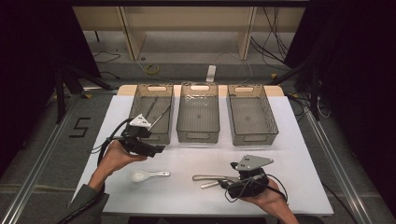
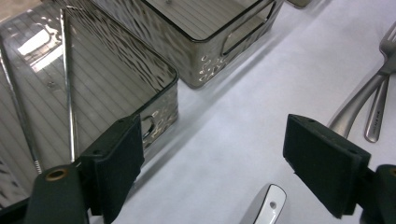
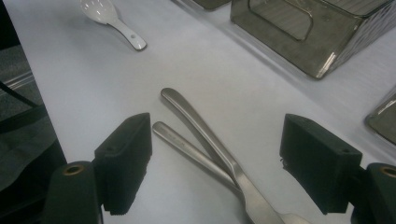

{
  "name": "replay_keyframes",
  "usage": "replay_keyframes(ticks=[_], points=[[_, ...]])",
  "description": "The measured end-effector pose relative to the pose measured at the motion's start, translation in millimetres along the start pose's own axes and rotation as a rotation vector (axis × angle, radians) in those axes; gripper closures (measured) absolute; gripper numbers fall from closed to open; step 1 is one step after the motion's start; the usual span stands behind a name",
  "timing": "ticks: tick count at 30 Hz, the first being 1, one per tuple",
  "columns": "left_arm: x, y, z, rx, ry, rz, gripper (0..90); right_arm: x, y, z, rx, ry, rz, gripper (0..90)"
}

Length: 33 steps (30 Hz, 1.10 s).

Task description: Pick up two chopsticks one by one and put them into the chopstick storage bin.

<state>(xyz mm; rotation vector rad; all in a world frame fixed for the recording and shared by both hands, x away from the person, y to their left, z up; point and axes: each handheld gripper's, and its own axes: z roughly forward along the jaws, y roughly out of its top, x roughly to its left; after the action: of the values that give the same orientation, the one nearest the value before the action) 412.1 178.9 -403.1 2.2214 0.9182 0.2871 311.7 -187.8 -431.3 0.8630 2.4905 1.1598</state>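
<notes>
Sorting seems barely begun: chopsticks (image 1: 156,112) are lying in the left bin (image 1: 140,95) (the others look empty), while the white spoon (image 1: 142,175) and crossed metal utensils (image 3: 201,135) are waiting on the table (image 1: 299,158). The left gripper (image 2: 212,163) and right gripper (image 3: 215,161) are both gaping, holding nothing.

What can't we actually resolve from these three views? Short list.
- Metal utensils: head ends run off the bottom edge in the right gripper view; in the high view the right gripper covers them.
- White spoon: bowl cut off by the bottom edge in the left gripper view.
- Thin rods in the left bin: too small in the high view to identify; ends cropped in the left gripper view.
</notes>
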Motion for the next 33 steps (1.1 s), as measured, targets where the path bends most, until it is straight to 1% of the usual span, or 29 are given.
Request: replay_keyframes(ticks=[1,2,4,7,10,15,17,20,26,27,29,33], points=[[-0.9,-1.5,2.6,0.012,-0.002,-0.002,19.7,-0.1,-0.5,-1.0,-0.004,-0.002,0.004,26.2],[-1.1,-2.9,5.2,0.028,-0.002,0.007,19.5,-0.2,-1.0,-1.9,-0.009,-0.002,0.005,26.1],[-2.2,-5.1,8.8,0.048,-0.003,0.012,19.1,-0.7,-2.2,-3.5,-0.020,-0.003,0.013,26.1],[-3.7,-6.2,11.5,0.052,-0.010,0.008,19.1,-2.7,-4.3,-4.8,-0.027,-0.004,0.025,26.1],[-5.1,-7.1,14.0,0.069,-0.018,0.011,19.0,-6.2,-6.7,-5.9,-0.035,-0.005,0.041,26.1],[-6.0,-8.6,15.6,0.097,-0.025,0.007,18.8,-10.7,-9.9,-9.0,-0.064,-0.009,0.068,26.1],[-6.7,-9.0,15.7,0.113,-0.028,0.012,18.7,-11.2,-10.4,-10.0,-0.065,-0.006,0.073,26.1],[-8.6,-10.2,16.9,0.149,-0.027,0.028,18.6,-11.4,-10.9,-10.9,-0.070,-0.006,0.077,26.0],[-12.3,-12.8,20.7,0.206,-0.020,0.059,18.6,-12.1,-12.3,-14.3,-0.084,-0.011,0.092,26.0],[-13.0,-13.4,21.3,0.213,-0.021,0.068,18.6,-12.3,-12.5,-14.7,-0.087,-0.013,0.095,25.9],[-13.9,-14.3,21.7,0.223,-0.025,0.073,18.5,-13.0,-12.6,-15.4,-0.093,-0.016,0.095,26.0],[-14.3,-16.1,23.3,0.239,-0.024,0.076,18.6,-13.2,-13.1,-15.6,-0.097,-0.020,0.103,25.9]])
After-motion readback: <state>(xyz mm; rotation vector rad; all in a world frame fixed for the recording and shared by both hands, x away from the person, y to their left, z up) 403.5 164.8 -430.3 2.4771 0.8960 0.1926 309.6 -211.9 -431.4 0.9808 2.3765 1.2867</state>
